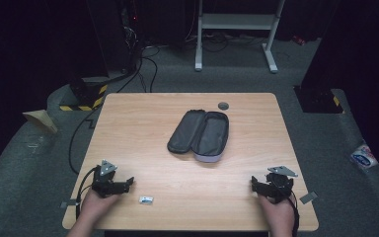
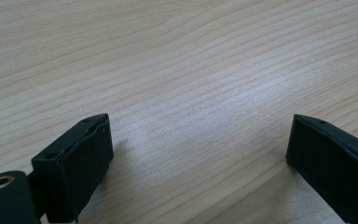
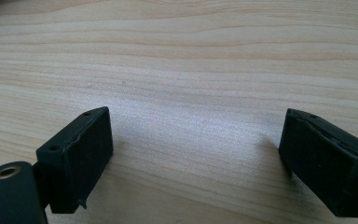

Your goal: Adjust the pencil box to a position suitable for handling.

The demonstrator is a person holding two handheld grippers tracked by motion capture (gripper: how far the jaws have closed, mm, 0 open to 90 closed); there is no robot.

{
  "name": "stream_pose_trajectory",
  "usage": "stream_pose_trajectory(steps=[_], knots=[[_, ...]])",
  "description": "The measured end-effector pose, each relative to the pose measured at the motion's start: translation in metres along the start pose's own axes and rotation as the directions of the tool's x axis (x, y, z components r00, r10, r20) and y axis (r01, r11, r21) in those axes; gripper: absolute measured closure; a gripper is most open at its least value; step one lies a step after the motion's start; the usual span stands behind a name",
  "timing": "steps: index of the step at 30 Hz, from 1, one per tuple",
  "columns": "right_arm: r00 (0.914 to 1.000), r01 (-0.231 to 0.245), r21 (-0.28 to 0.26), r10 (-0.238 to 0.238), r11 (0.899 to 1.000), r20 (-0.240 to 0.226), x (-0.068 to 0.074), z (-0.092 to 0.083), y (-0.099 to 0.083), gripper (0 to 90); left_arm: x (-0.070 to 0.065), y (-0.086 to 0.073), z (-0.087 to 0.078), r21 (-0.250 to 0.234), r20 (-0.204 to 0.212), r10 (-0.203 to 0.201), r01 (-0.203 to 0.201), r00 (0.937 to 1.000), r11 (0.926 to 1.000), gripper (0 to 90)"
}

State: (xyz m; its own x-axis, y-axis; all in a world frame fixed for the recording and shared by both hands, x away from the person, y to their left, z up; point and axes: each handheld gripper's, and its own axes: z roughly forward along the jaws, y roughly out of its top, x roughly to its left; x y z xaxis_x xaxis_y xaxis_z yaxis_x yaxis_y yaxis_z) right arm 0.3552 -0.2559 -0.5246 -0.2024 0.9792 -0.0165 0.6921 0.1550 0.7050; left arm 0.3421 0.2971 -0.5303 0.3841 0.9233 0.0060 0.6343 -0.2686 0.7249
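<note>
Resting on the near part of the wooden table point(image 1: 128, 113), the left gripper point(image 1: 128, 181) sits in the person's left hand point(image 1: 96, 203) with its jaws spread wide and nothing between them. The left gripper view confirms it: bare wood grain fills the gap from one black jaw to the other. Just ahead of those jaws and a little toward the table's near edge lies a small white and blue packet point(image 1: 146, 200), apart from the jaw tips; it is too small to say what it is, perhaps a wrapped sachet. The right gripper point(image 1: 253, 182), held in the right hand point(image 1: 279, 212), rests near the opposite near corner, its jaws likewise wide and empty over bare wood. Well beyond both sets of jaws, about midway between them, a dark zip case point(image 1: 199, 134) lies unzipped and folded flat (its two halves side by side, the grey lining up). Farther still, just past the case, a small dark round disc point(image 1: 223, 105) sits near the table's far edge.
</note>
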Motion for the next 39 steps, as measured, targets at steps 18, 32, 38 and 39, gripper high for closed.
stream_pose_trajectory(steps=[18, 32, 38, 39], knots=[[1.0, -0.001, 0.0, 0.001, 1.0, -0.002, 0.0, 0.0, 0.0, 10.1, 0.0, 0.0, 0.0, 0.0, 0.0, 0.003, -0.003, 1.0, 1.0, 7.7], [0.9992, 0.017, -0.012, -0.017, 1.0, -0.036, 0.0, -0.004, 0.002, 14.9, 0.0, 0.0, 0.0, -0.001, 0.0, 0.003, -0.003, 1.0, 1.0, 7.7], [0.997, 0.035, -0.082, -0.041, 0.996, -0.066, 0.01, -0.014, 0.008, 21.1, 0.0, 0.0, 0.0, -0.001, -0.001, 0.003, -0.003, 1.0, 1.0, 7.7], [0.9965, 0.042, -0.091, -0.049, 0.995, -0.067, 0.01, -0.014, 0.009, 21.8, 0.0, 0.0, 0.0, -0.001, -0.001, 0.002, -0.002, 1.0, 1.0, 7.7]])
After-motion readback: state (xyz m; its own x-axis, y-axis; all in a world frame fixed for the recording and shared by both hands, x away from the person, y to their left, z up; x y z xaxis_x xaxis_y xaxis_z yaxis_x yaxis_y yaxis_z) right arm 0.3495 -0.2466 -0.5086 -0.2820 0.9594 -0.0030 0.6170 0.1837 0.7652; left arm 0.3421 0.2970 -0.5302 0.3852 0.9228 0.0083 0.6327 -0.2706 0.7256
